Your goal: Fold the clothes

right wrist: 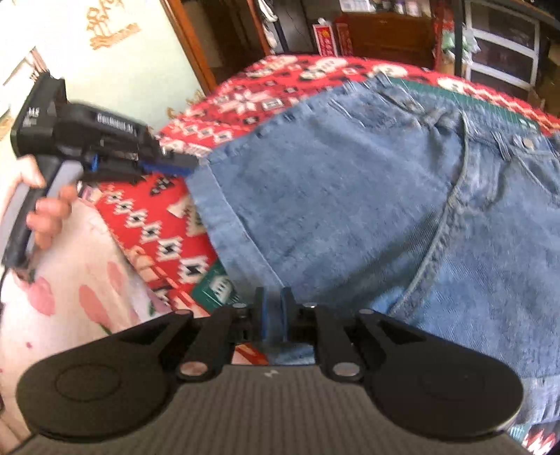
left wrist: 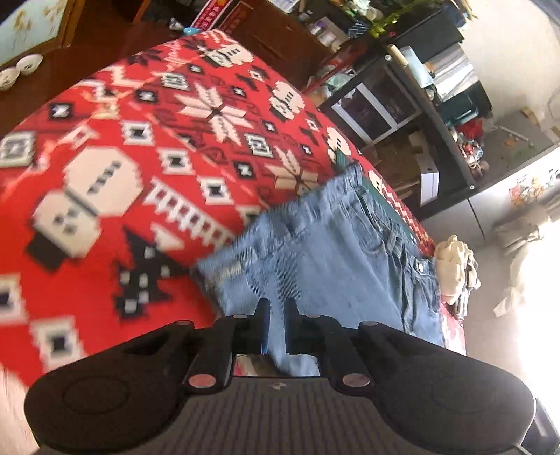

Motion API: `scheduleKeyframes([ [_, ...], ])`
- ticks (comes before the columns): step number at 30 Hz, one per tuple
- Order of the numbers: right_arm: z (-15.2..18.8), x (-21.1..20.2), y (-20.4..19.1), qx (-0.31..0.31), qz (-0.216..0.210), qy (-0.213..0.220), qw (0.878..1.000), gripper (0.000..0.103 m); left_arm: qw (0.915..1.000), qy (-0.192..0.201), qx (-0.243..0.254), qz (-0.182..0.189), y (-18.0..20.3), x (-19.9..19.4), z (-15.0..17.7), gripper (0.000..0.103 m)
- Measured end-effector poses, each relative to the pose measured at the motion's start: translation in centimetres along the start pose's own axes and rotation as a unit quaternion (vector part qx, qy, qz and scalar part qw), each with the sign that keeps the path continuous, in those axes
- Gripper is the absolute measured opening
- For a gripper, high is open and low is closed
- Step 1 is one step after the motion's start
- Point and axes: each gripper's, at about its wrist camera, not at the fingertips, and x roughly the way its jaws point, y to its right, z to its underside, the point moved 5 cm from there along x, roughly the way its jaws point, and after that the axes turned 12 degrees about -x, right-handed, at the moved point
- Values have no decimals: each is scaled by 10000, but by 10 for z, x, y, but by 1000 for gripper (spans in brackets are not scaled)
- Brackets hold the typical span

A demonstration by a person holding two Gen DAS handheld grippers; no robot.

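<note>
Blue denim jeans lie on a bed covered by a red blanket with a white snowflake pattern. The waistband with its metal button is at the far right. My left gripper is shut on a denim edge that runs between its fingers. In the right wrist view that left gripper, held by a hand, pinches the jeans' left corner. My right gripper is shut on the near edge of the jeans, with the fabric passing under its blue pads.
Black shelving with drawers and clutter stands beyond the bed's far side. A white sheet with pink flowers lies at the near left. A wooden cabinet stands behind the bed. Pale clothes hang off the bed's right edge.
</note>
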Motion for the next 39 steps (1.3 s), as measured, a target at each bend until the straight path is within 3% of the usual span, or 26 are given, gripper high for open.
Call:
scheduleKeyframes([
  [3,11,-6,5,27,99,-50,9999,7,9993,-81,147,-334,-5,18,-6,2],
  [8,26,-26,15,398,-82,186,9990,4,9994,-33,194,-301,-7,21,-8,3],
  [12,27,-64,36,785,19,602,9951,11,9990,51,268,-341,-1,14,-5,2],
  [17,53,-95,89,1064,826,433,9899,11,9993,-86,371,57,25,7,9,2],
  [23,97,-134,154,1607,1707,383,9714,13,9947,-444,830,406,76,16,41,4],
  [27,123,-155,197,1795,2206,256,9584,24,9914,-671,1058,390,98,37,60,4],
  [30,140,-157,228,1977,2401,67,9504,24,9900,-812,1109,312,109,54,70,4],
  [37,151,-143,251,2218,1931,44,9558,24,9890,-854,1201,98,123,72,77,4],
  [38,151,-142,252,2208,1869,10,9572,22,9893,-840,1194,64,123,72,77,4],
  [39,149,-141,250,2144,1830,-6,9595,12,9895,-826,1185,32,122,73,76,4],
])
